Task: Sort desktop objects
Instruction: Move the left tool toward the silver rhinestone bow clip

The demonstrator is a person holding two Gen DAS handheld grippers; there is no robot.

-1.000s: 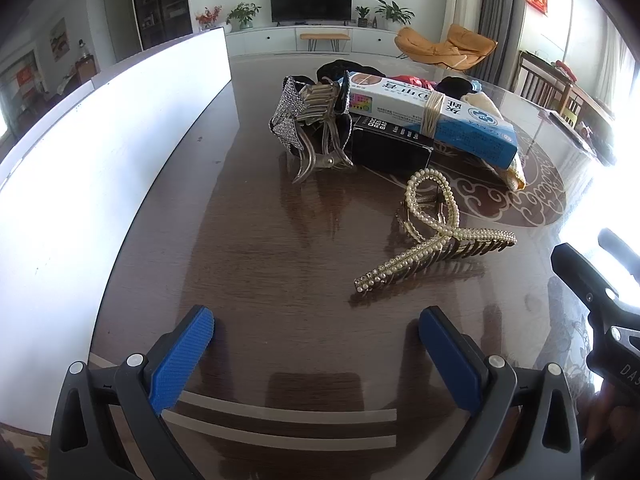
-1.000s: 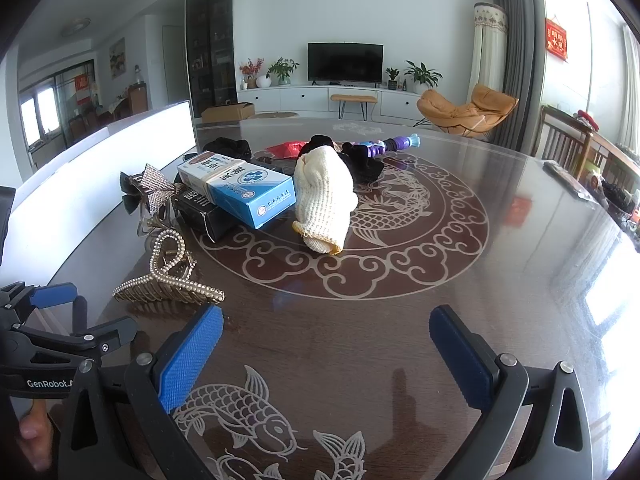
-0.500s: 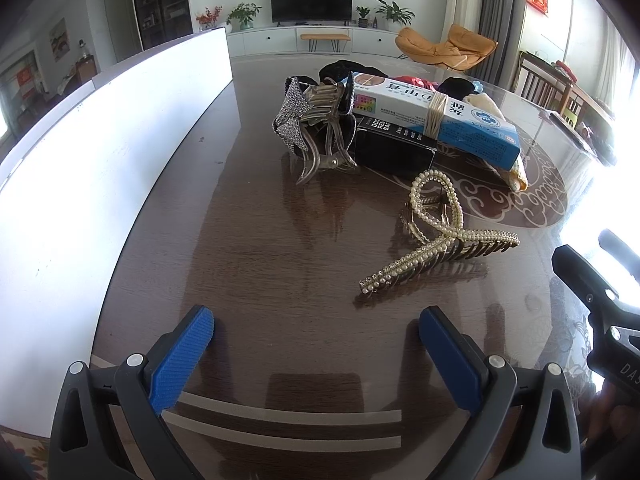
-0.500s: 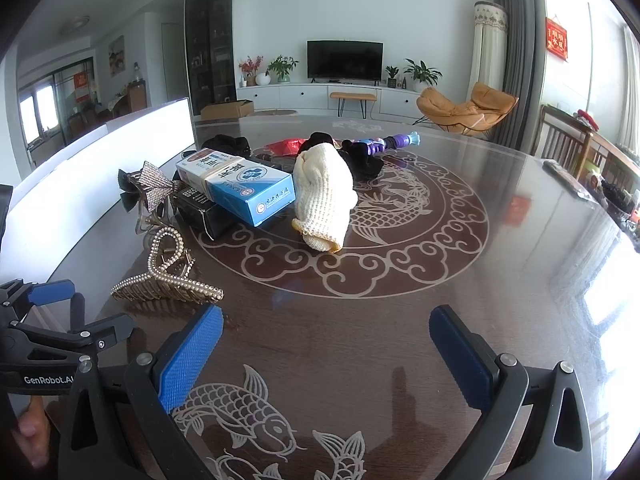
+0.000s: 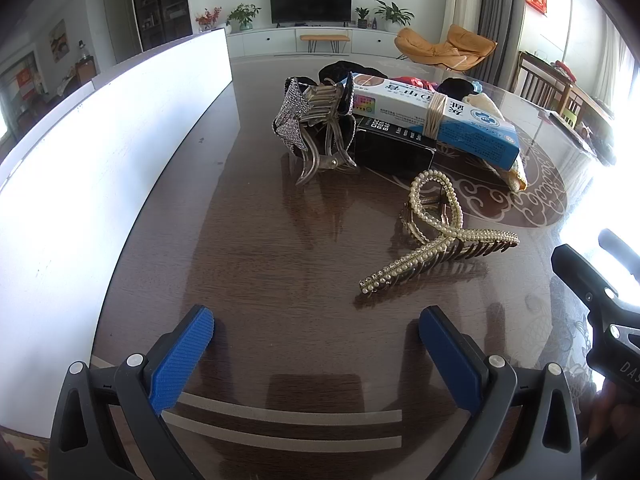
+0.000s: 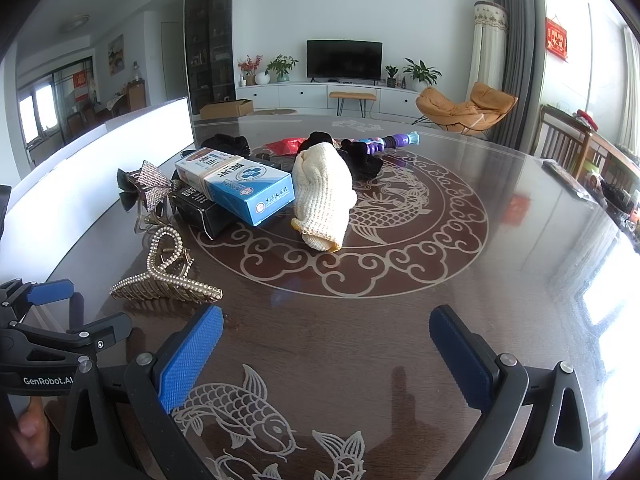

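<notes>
Pearl-studded and gold, the hair claw lies alone on the dark table, apart from the heaped boxes and the rhinestone clip, so it looks the easiest first pick. Left gripper and right gripper hover wide open, holding nothing.

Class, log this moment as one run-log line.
left gripper: open, empty | right gripper: open, empty | pearl clip: on table, untouched
</notes>
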